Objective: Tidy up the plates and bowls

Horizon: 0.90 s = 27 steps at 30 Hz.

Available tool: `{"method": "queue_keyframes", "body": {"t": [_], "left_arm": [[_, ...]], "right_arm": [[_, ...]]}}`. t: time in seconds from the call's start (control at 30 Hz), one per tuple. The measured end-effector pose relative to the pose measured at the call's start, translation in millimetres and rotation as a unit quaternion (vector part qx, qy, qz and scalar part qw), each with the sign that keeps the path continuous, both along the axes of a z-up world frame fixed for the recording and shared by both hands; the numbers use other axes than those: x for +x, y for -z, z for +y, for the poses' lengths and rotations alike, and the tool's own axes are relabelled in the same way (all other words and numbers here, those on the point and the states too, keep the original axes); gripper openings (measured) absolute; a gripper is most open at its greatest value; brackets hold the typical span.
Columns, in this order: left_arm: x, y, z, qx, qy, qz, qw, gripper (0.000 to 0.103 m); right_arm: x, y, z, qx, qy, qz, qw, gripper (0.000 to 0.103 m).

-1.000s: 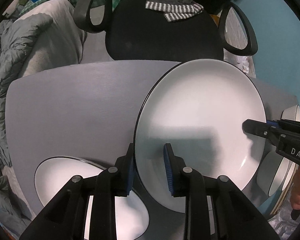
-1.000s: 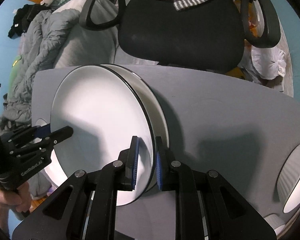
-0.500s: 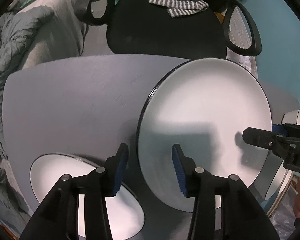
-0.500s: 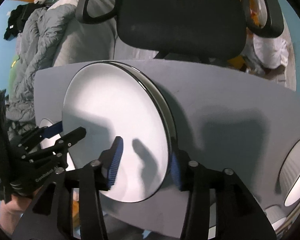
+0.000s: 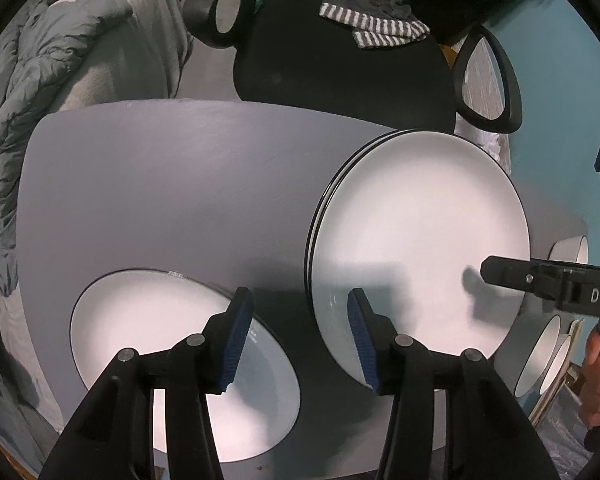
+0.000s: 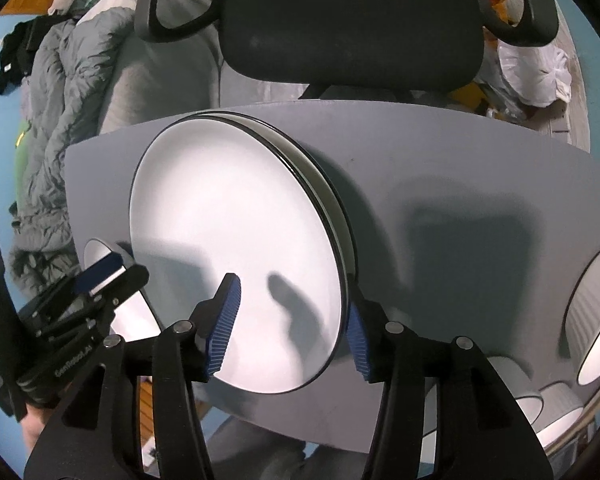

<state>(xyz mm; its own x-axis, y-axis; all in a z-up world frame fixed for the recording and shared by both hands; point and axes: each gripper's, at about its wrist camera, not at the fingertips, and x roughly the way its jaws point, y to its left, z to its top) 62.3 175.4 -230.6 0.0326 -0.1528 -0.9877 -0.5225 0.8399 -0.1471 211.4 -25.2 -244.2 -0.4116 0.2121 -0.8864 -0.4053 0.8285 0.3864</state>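
Two big white plates with thin black rims are lying stacked on the gray table. The top plate is sitting right on the bottom plate, and only the edge of the bottom one is peeking out.

The left gripper is pointing straight down at the table. Its jaws are opening. Its blue pads are standing apart with nothing pressed between them. The left edge of the plate stack is lying under the gap, near the right pad, and bare table is showing under the rest. Just to the left of it, another white plate is lying flat on the table near the front edge.

The right gripper is tilting steeply down over the near side of the stack. Its jaws are opening too. One pad is hanging over the white face of the top plate, and the other pad is sitting just past the rim on the right. The pads are not squeezing the plate.

A hand is holding the right gripper's handle at the right edge of the left camera's view. White bowls are sitting at the right end of the table, some of them ribbed on the outside. A black office chair is standing behind the table, with a striped cloth lying on it. A gray blanket is lying bunched up on the left.
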Motion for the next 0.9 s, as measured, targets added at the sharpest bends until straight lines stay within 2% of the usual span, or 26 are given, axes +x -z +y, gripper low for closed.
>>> {"method": "queue_keyframes", "body": {"t": [0.1, 0.2, 0.27, 0.4, 0.6, 0.77, 0.83, 0.9], "left_arm": [[-5.4, -3.0, -0.4, -0.009, -0.007, -0.007, 0.9999, 0.05], [-9.9, -5.9, -2.7, -0.015, -0.007, -0.018, 0.9997, 0.05], [-12.9, -8.8, -3.6, -0.017, -0.007, -0.024, 0.9995, 0.05], [-18.6, -14.8, -6.9, -0.023, -0.011, -0.032, 0.9992, 0.05], [-27.5, -29.9, -10.1, -0.028, -0.015, -0.05, 0.9983, 0.05], [-40.2, -50.1, -13.4, -0.016, -0.014, -0.067, 0.9975, 0.051], [-45.8, -58.6, -13.5, -0.013, -0.015, -0.076, 0.9969, 0.058], [-51.0, -65.5, -14.0, -0.008, -0.015, -0.084, 0.9963, 0.059]], "right_arm": [[-0.3, -1.8, -1.9, 0.004, 0.009, 0.003, 1.0, 0.057], [-1.1, -4.9, -4.3, 0.006, 0.015, 0.001, 1.0, 0.058], [-2.2, -8.5, -6.4, -0.003, 0.017, -0.009, 1.0, 0.066], [-3.7, -14.1, -9.0, 0.007, 0.021, -0.011, 1.0, 0.066], [-11.4, -36.5, -13.7, 0.013, 0.02, -0.059, 0.998, 0.066], [-22.0, -57.8, -15.8, 0.013, -0.004, -0.105, 0.994, 0.066], [-25.8, -65.1, -16.9, 0.013, -0.013, -0.118, 0.993, 0.066], [-29.9, -71.5, -17.9, 0.011, -0.023, -0.132, 0.991, 0.066]]}}
